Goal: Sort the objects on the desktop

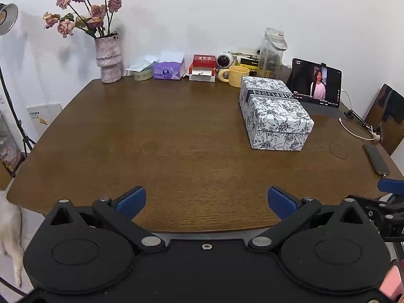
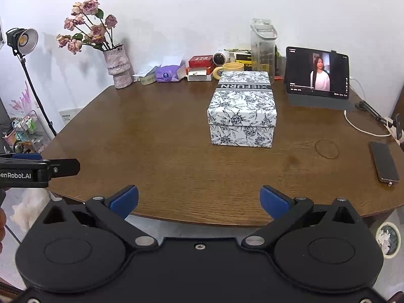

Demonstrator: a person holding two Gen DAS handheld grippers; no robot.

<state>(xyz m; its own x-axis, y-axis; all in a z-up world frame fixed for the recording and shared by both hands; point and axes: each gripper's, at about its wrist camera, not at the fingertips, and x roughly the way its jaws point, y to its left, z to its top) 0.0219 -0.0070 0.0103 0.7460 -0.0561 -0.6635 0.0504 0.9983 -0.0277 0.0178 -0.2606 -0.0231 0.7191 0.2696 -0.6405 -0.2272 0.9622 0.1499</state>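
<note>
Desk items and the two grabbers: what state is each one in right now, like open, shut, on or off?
Left gripper: jaws open, holding nothing.
Right gripper: jaws open, holding nothing.
Floral box: lid on, shut.
Tablet: propped up, screen on, playing video.
Phone: lying flat, screen dark.
Lamp: lit.
Yellow mug: upright.
Tissue pack: open, tissue sticking out.
</note>
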